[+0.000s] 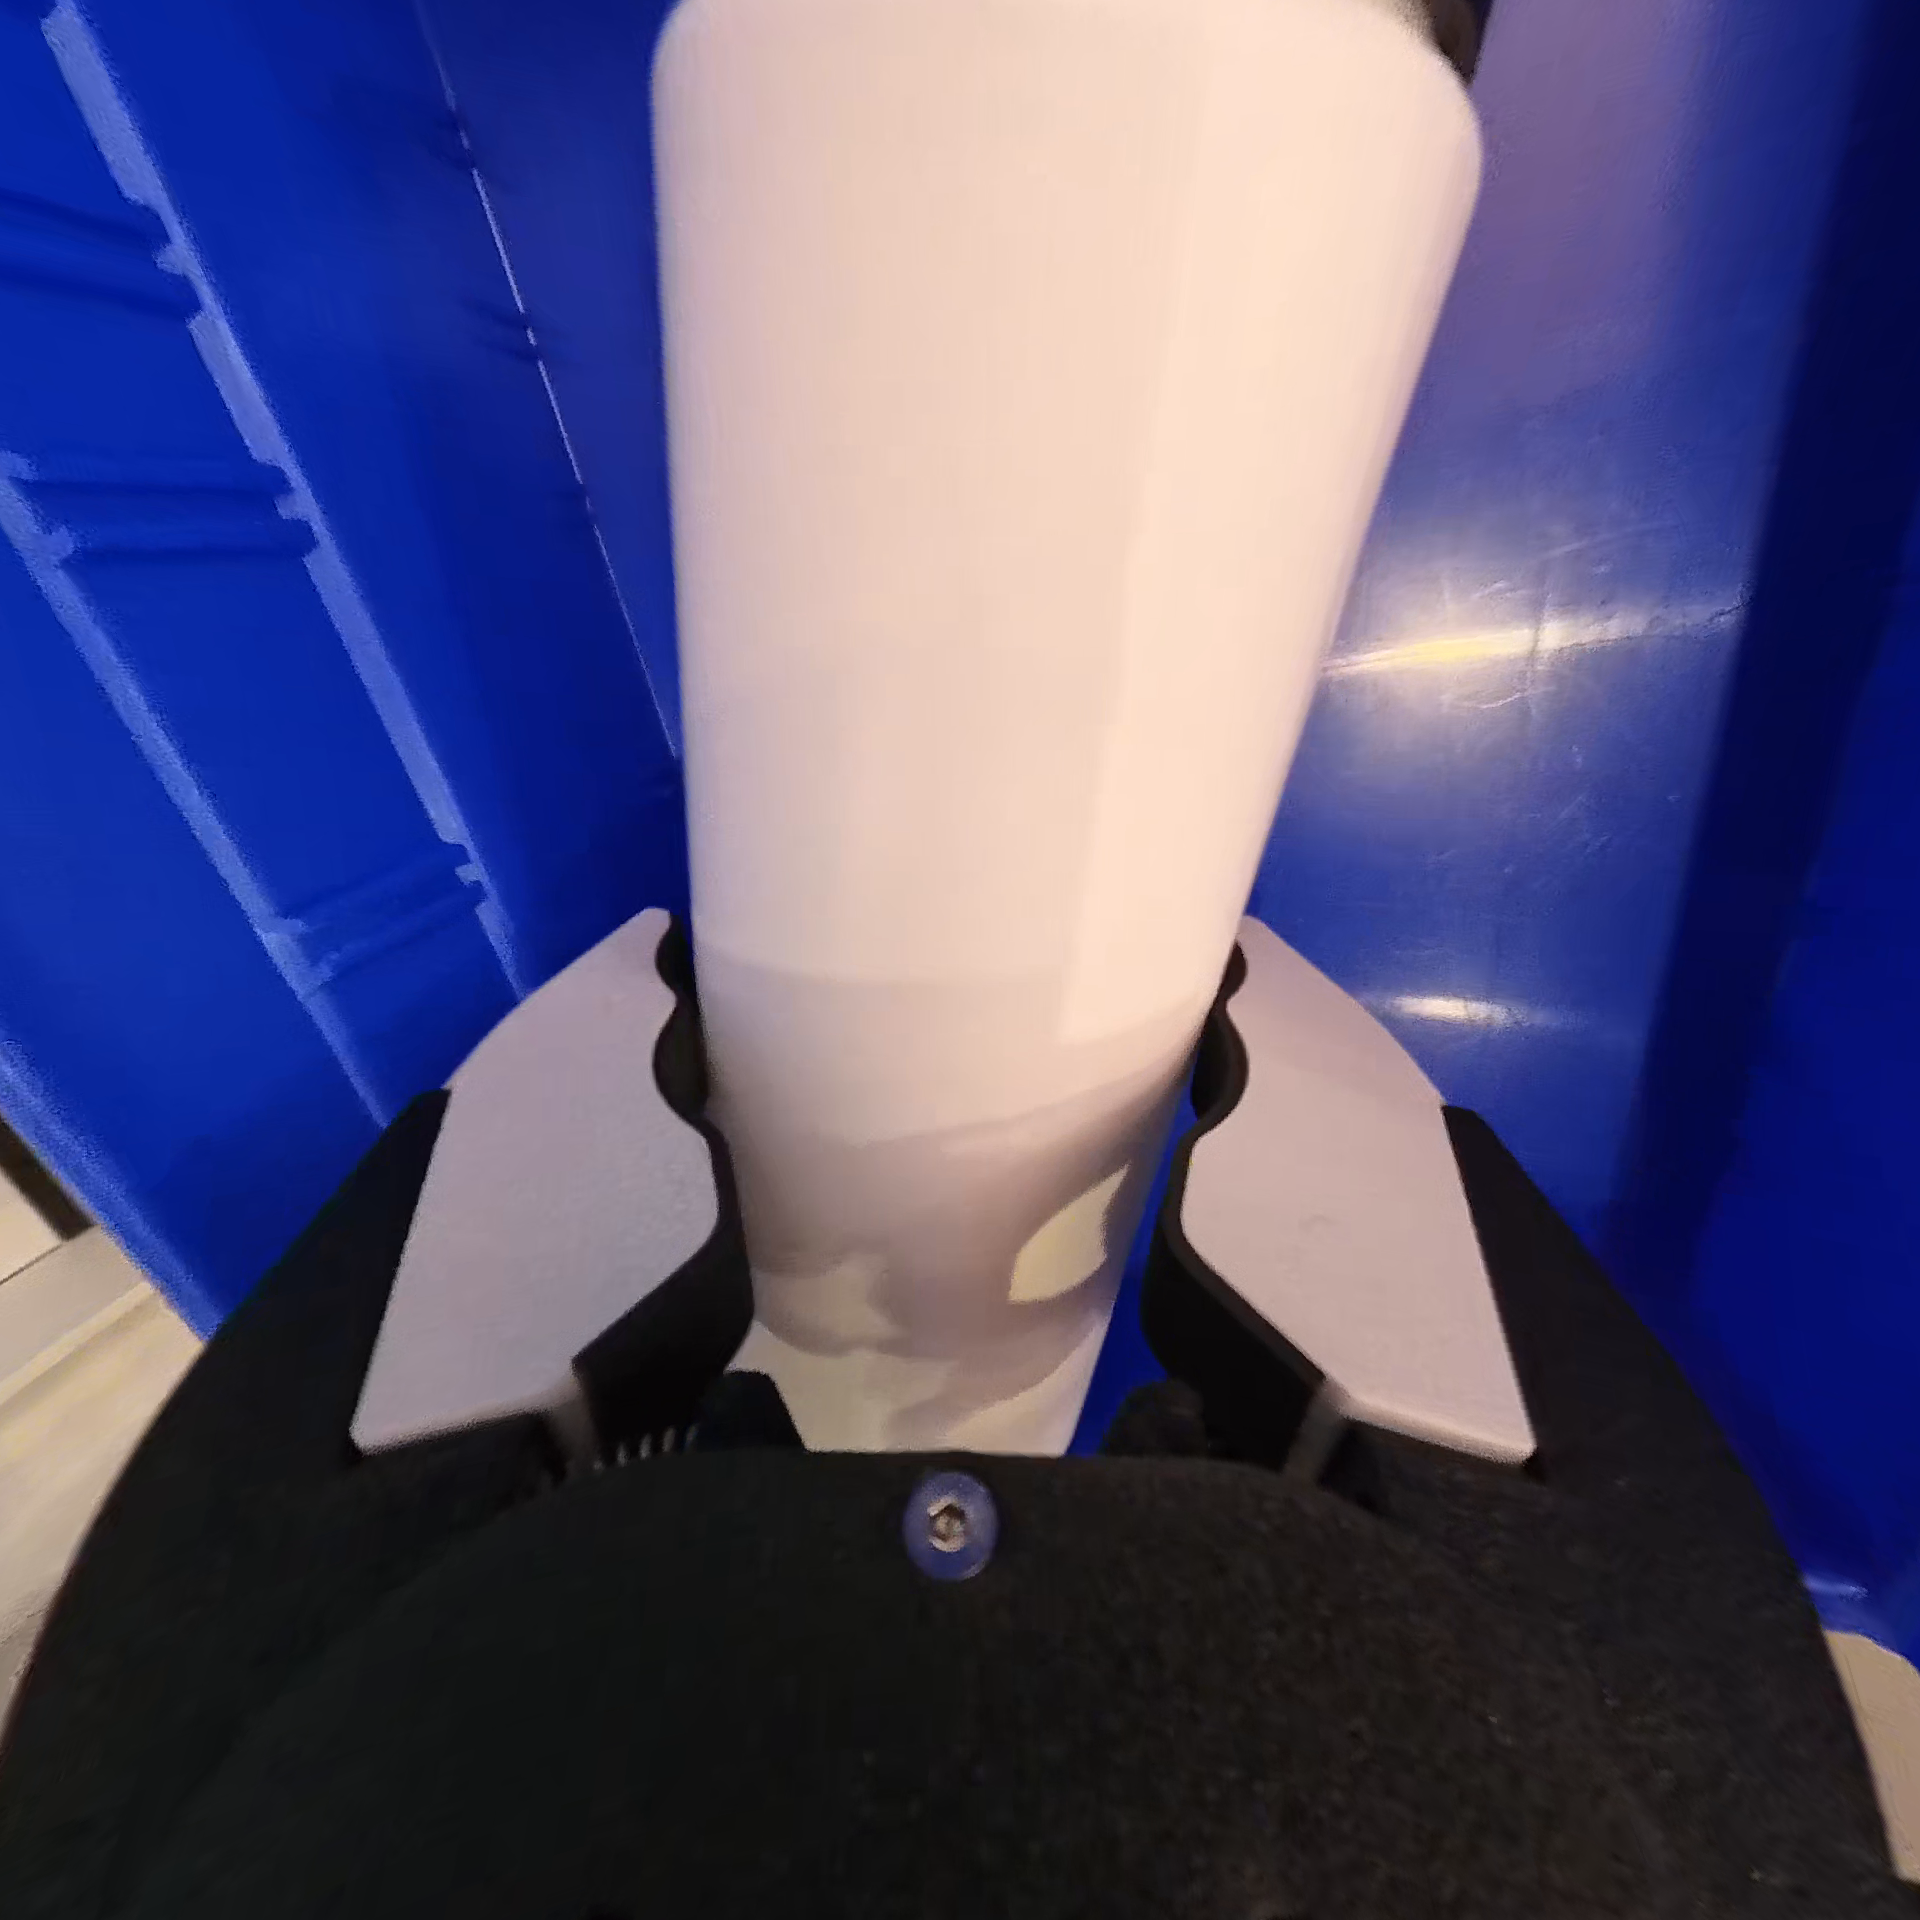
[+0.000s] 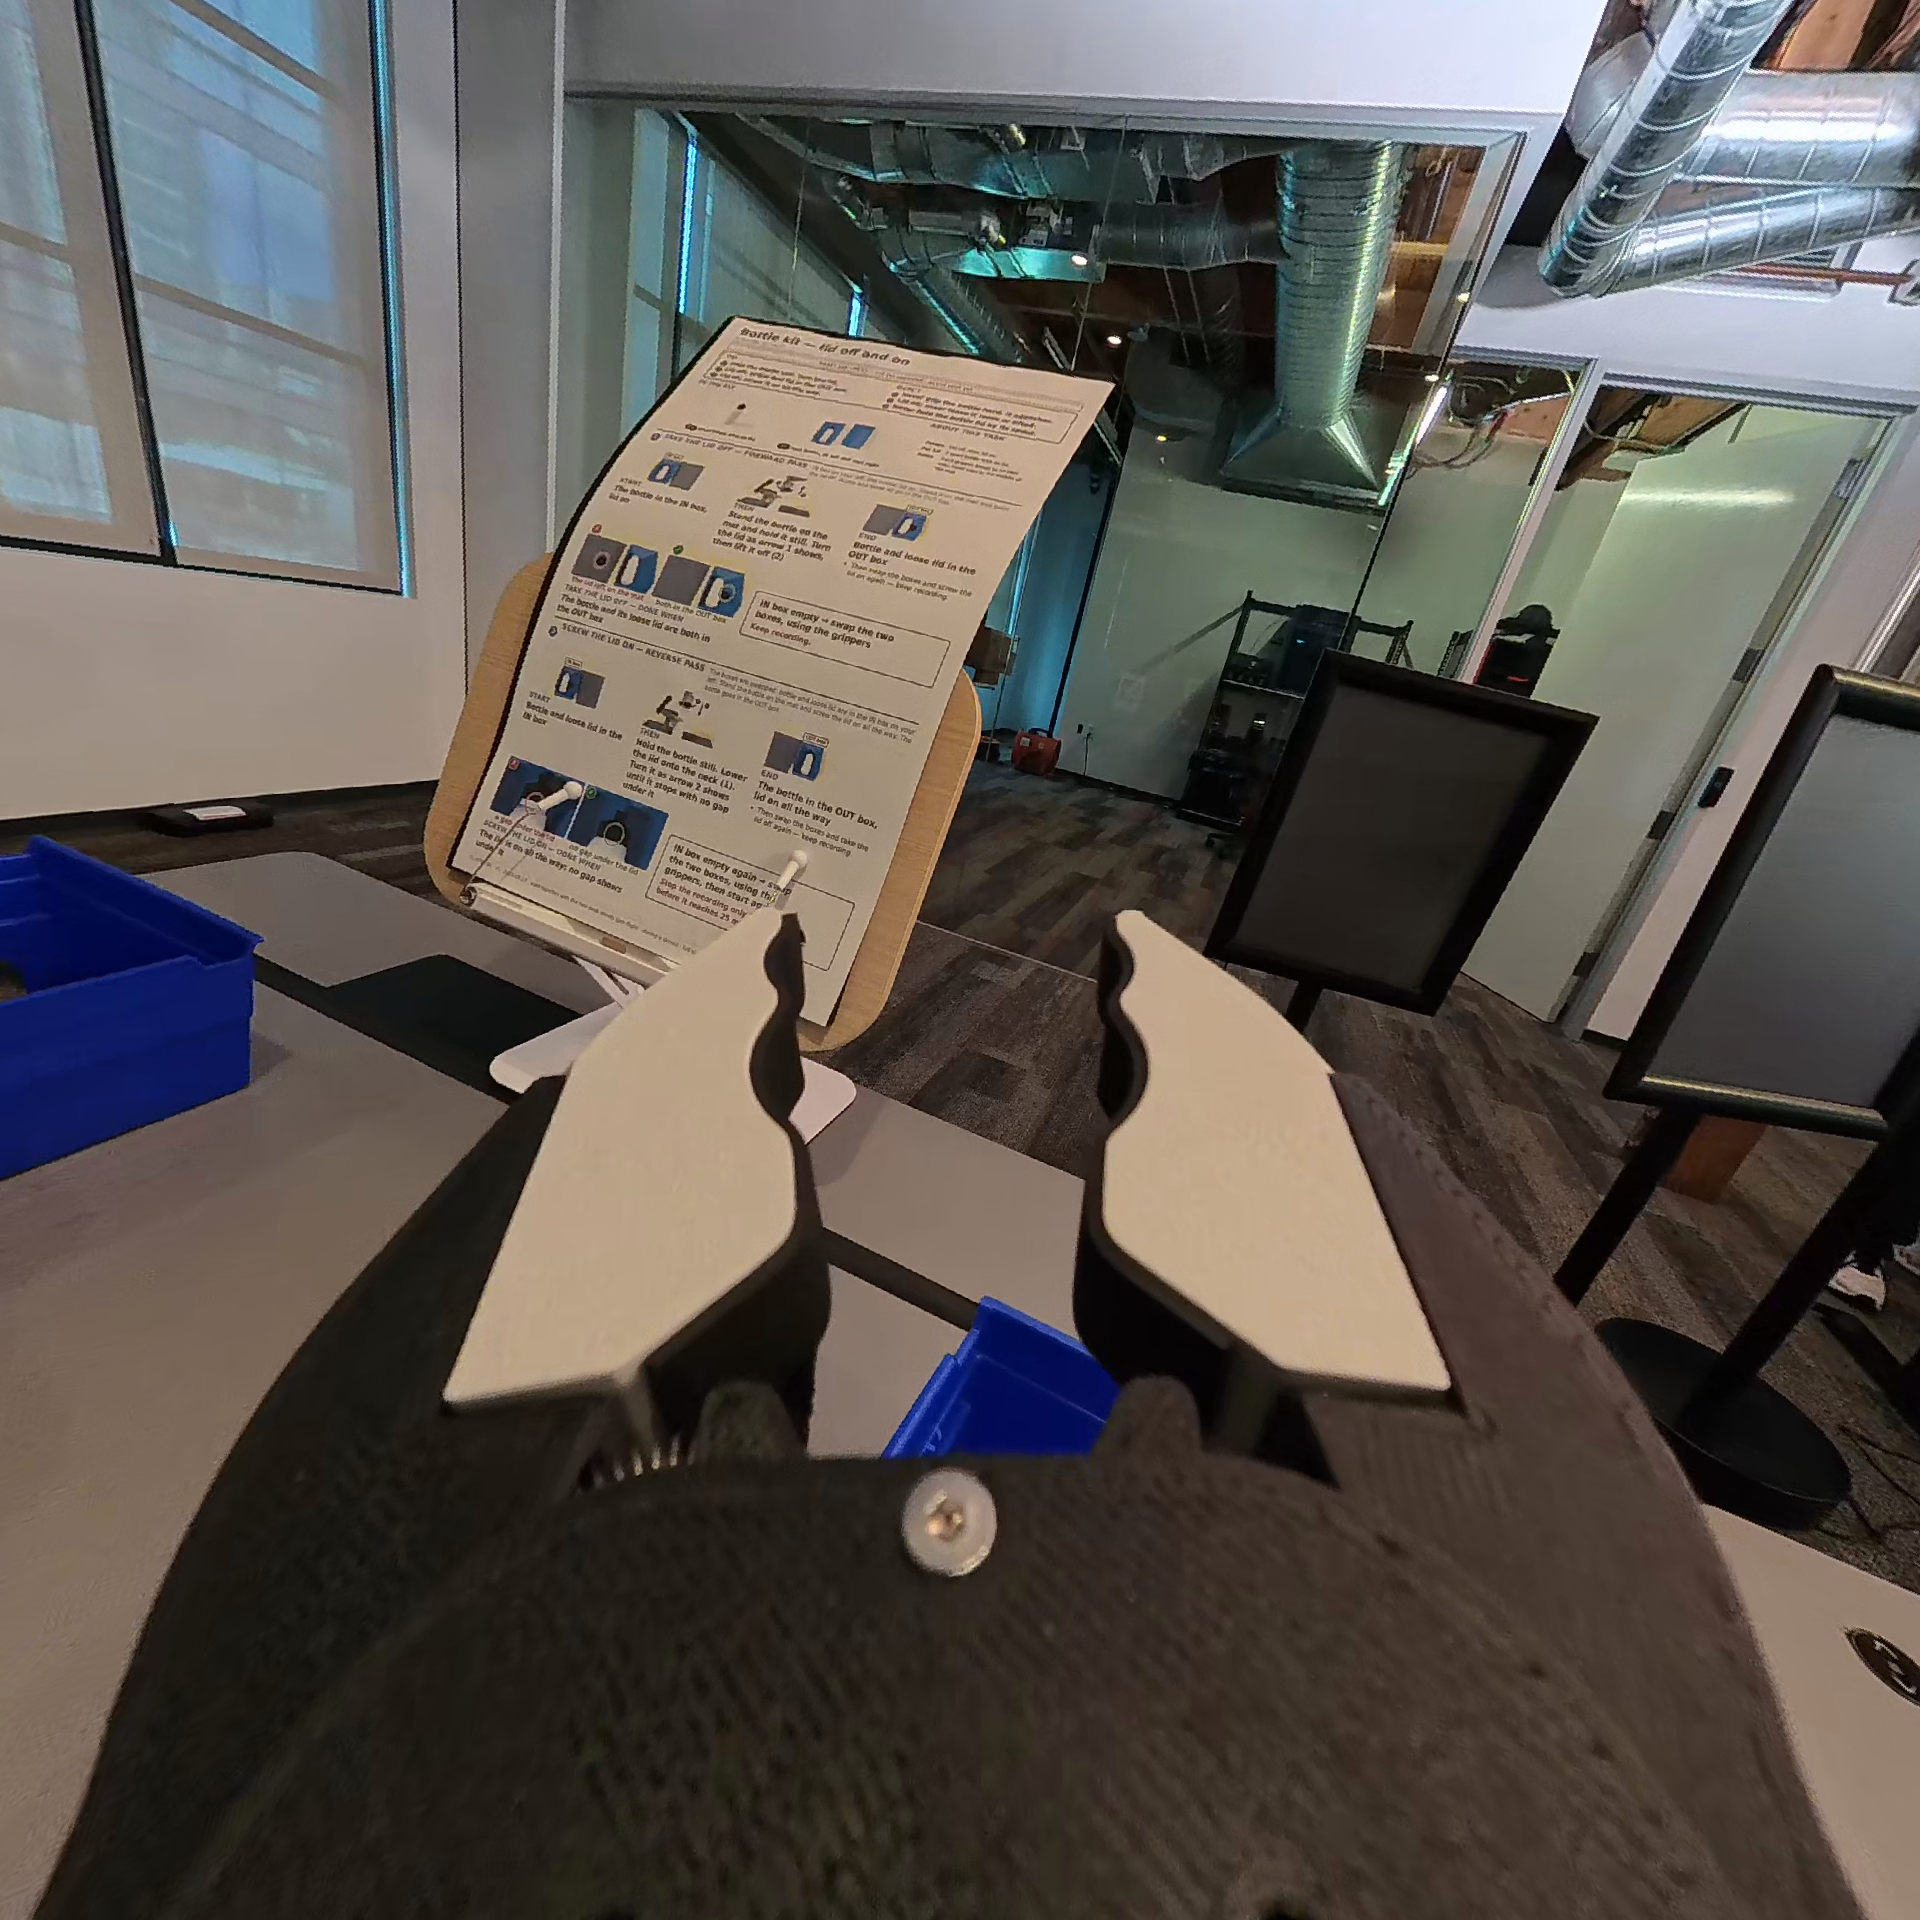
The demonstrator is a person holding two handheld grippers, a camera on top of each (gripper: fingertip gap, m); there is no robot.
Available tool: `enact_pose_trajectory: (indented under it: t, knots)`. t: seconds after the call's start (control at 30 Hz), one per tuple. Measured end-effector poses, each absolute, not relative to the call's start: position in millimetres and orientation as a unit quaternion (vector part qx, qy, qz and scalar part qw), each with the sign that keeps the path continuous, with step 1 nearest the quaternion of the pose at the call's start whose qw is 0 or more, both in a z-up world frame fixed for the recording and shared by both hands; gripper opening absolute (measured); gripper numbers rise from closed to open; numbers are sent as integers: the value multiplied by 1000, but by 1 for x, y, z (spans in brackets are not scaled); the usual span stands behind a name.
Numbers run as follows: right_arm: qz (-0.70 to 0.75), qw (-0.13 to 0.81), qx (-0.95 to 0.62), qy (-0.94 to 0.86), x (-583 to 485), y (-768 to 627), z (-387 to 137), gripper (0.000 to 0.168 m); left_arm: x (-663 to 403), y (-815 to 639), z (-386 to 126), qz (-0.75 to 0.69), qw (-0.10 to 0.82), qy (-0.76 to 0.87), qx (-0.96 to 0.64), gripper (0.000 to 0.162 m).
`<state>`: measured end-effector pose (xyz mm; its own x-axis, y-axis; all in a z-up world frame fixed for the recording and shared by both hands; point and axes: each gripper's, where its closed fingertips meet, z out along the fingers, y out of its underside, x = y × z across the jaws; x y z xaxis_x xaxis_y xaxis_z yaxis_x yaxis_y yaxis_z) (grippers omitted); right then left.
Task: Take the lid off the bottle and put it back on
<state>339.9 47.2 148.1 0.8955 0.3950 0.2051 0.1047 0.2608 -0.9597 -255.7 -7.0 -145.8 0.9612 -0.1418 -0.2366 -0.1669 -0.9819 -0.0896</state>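
Your left gripper [image 1: 951, 997] has the white bottle [image 1: 997, 582] clamped between its fingers, the wavy black pads [image 1: 681, 1049] pressed against both sides of the body near its lower end. The bottle runs straight out ahead of the fingers and fills the space between them; its far end is cut off at the top edge of the view, where something dark shows beside it, so you cannot tell from here whether the lid is on. Behind the bottle and on both sides of the fingers sits the inside of a blue bin [image 1: 1558, 623], its ribbed wall to the left of the fingers and a smooth glossy wall to the right.

Your right gripper [image 2: 951, 997] stands open with nothing between its fingers, the tips well apart. Straight ahead of them, just past the left fingertip, an instruction sheet [image 2: 790, 644] leans on a wooden stand [image 2: 935, 831] on the grey table [image 2: 312, 1195]. A blue bin [image 2: 114, 997] lies far off to the left of the fingers, and the corner of another blue bin [image 2: 997, 1392] shows low down between the finger bases
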Motion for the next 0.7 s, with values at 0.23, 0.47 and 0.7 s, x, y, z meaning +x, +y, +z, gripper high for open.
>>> enact_pose_trajectory:
  t: [0.23, 0.47, 0.7]
  knots:
    - [95, 766, -599, -212, 338, 47, 148, 56, -258, -7, -149, 109, 51, 82, -989, 97]
    - [91, 760, -604, -221, 333, 51, 141, 55, -250, 3, -136, 93, 88, 74, -989, 96]
    - [89, 758, -606, -225, 331, 53, 139, 55, -244, 9, -84, 146, 171, 86, -971, 96]
